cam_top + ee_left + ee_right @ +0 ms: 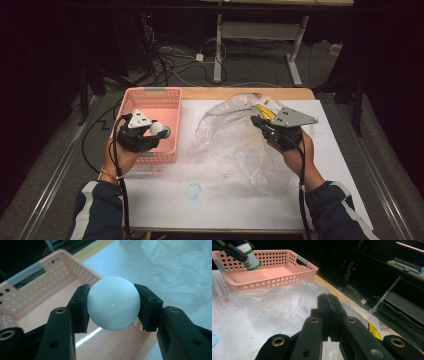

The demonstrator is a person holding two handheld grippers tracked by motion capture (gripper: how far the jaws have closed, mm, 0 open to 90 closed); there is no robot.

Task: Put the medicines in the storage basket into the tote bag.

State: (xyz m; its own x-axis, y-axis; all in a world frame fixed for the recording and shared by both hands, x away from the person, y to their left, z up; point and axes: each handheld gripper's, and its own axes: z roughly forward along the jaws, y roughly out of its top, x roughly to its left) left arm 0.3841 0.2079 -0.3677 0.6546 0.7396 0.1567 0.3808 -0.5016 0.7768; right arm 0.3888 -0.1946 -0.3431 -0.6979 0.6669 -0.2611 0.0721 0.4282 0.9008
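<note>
Left gripper [113, 307] fingers [79, 308] parted, gripping; right gripper [329, 315] pressed closed

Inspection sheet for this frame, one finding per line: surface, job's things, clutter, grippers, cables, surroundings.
Surface: table under a white sheet with red specks and a blue ring mark.
Job's things: pink basket, seemingly empty; clear plastic bag with something yellow inside; white round-ended object, green-banded in the right gripper view.
Clutter: nothing seen.
Grippers: left gripper clamps the white object over the basket; right gripper jaws together, apparently pinching the bag.
Cables: one trailing cable per gripper; more on the floor.
Surroundings: dark room, desk frame behind.
</note>
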